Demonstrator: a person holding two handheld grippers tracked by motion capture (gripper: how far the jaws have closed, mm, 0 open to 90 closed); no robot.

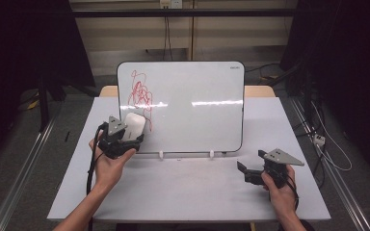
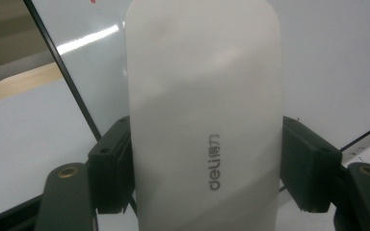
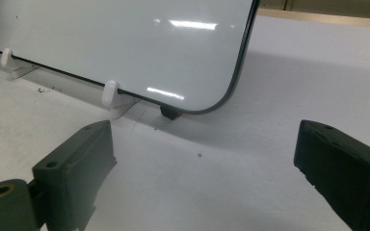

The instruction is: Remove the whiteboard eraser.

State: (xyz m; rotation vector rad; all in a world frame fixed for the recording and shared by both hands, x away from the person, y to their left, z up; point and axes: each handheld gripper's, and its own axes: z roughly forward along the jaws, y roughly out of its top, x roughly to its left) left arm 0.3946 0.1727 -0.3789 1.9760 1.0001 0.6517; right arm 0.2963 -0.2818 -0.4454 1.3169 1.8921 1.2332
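Left claw clamped on white eraser, pressed to whiteboard just beneath red scribble, apparently ready to wipe; right claw spread wide, empty, parked over desk.

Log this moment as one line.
left gripper: shut on eraser, at whiteboard below red scribble | right gripper: open, over table
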